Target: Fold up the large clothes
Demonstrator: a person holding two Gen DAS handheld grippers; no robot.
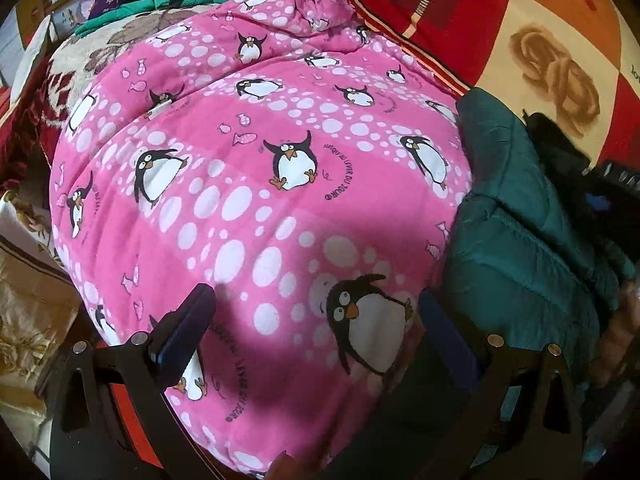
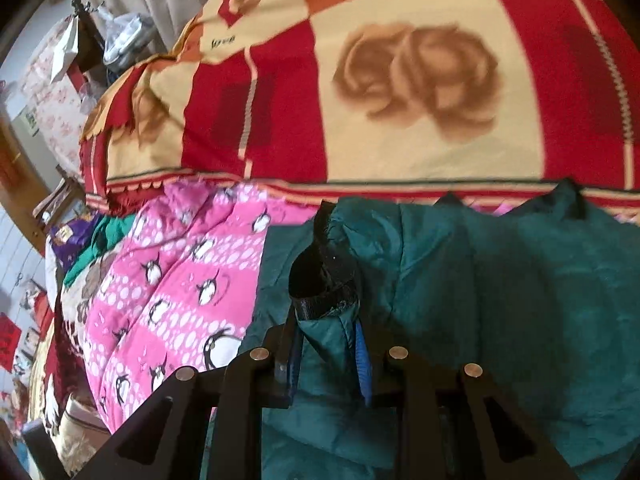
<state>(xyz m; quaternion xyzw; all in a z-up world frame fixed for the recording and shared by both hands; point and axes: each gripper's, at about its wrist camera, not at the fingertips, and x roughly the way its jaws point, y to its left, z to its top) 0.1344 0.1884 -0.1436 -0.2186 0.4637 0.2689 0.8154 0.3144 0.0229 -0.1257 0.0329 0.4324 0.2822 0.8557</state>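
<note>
Here the right tool (image 2: pixel 328 344) is clamped on the teal jacket's (image 2: pixel 500 280) cuff, mid-fold on the bed (image 2: pixel 400 152); the left tool (image 1: pixel 316 320) hangs apart. Next: lay the sleeve across the jacket ahead.

A red-and-cream rose blanket (image 2: pixel 400 140) covers the bed, with a pink penguin quilt (image 1: pixel 256 184) lying on it.

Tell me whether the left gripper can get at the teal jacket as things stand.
Probably yes. The left gripper is open over the pink penguin quilt, and the teal jacket lies uncovered right beside it; nothing sits between.
</note>
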